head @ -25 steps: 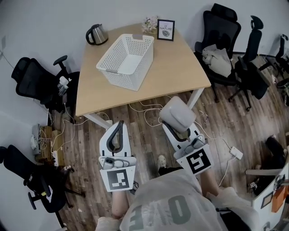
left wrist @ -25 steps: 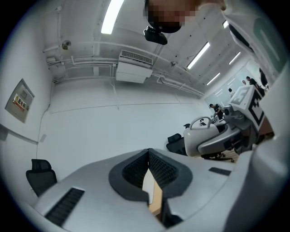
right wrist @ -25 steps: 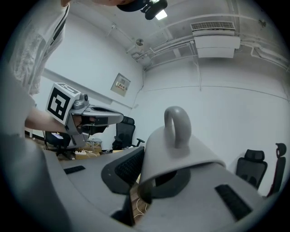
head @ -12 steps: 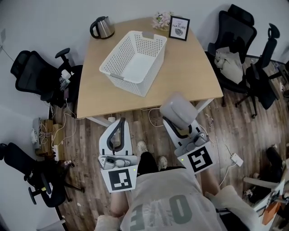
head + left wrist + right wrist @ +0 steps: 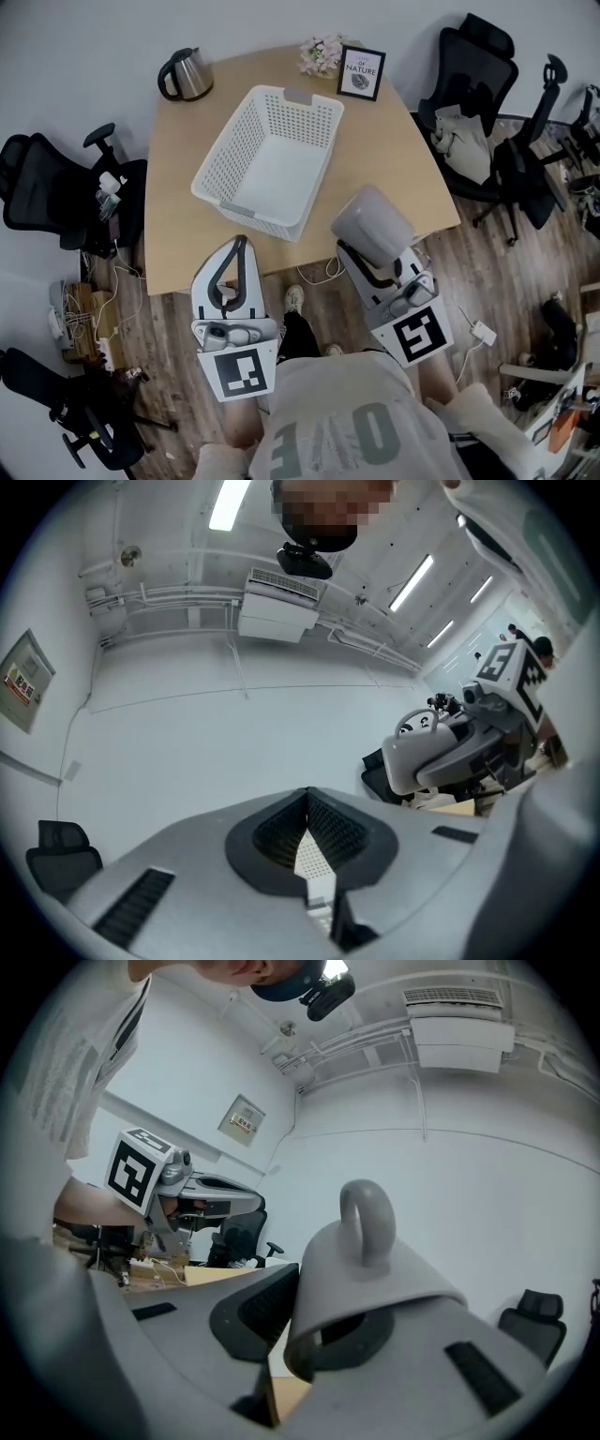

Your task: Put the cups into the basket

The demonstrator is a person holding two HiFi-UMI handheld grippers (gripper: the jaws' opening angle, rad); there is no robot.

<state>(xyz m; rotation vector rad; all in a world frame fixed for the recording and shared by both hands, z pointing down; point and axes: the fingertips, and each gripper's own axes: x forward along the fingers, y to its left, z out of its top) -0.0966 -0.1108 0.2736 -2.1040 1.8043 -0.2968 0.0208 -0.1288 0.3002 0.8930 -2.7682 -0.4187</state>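
Observation:
A grey cup with a loop handle is held tilted in my right gripper, whose jaws are shut on its wall; its rim faces the gripper body. It hangs over the near right edge of the wooden table. The white perforated basket stands empty in the middle of the table, up and to the left of the cup. My left gripper is shut with nothing in it, its tip just short of the basket's near corner.
At the table's far edge stand a steel kettle, a framed picture and a small bunch of flowers. Black office chairs stand right and left of the table. Cables lie on the wooden floor.
The table and basket have come closer in the head view. Both grippers now reach over the table's near edge. The cup stays held in the right gripper.

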